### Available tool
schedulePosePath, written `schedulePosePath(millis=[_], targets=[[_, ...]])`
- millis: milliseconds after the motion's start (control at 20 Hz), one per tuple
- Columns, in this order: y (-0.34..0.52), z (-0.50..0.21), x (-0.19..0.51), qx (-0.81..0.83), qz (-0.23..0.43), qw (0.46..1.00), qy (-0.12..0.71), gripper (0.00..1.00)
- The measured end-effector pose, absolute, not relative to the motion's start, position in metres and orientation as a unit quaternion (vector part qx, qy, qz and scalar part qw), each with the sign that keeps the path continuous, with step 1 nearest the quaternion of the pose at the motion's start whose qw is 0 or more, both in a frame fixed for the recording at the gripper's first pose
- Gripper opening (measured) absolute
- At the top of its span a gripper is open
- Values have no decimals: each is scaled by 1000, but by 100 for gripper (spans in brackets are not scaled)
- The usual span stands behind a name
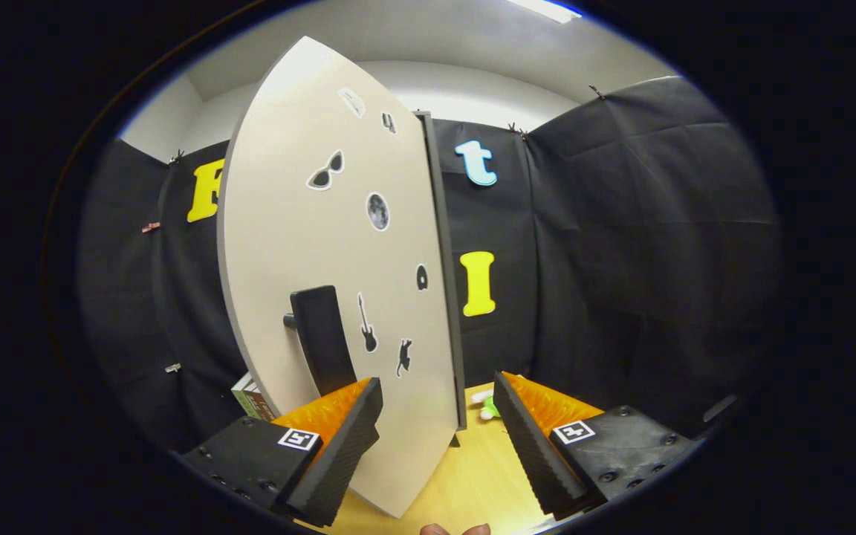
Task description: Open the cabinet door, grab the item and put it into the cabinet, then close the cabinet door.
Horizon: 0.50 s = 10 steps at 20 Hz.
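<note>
The cabinet door (302, 223) is a pale beige panel with small stickers, standing close in front of me and angled away to the left. Its black handle (322, 338) sticks out just beyond my left finger (339, 446). My gripper (437, 383) is open, and the door's lower right part fills the gap between the fingers without either pad pressing on it. The cabinet's dark edge (444, 260) runs down behind the door's right side. A small white and green item (486, 406) lies on the wooden table (472, 475), just ahead of my right finger (528, 438).
A box or book (251, 397) shows behind the door's lower left edge, beyond the left finger. Black cloth walls close the booth on all sides. A person's fingertips (458, 529) show at the table's near edge, below the fingers.
</note>
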<state>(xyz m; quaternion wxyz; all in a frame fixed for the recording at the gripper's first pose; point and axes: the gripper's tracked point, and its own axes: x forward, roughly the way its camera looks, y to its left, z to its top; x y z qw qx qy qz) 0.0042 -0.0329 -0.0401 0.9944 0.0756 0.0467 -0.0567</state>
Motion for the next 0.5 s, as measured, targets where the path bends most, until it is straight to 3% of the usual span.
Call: schedulePosePath(millis=[350,500], targets=[[83,-61,45,88,40,993,71,98],[95,-41,57,79,52,994,61,98]])
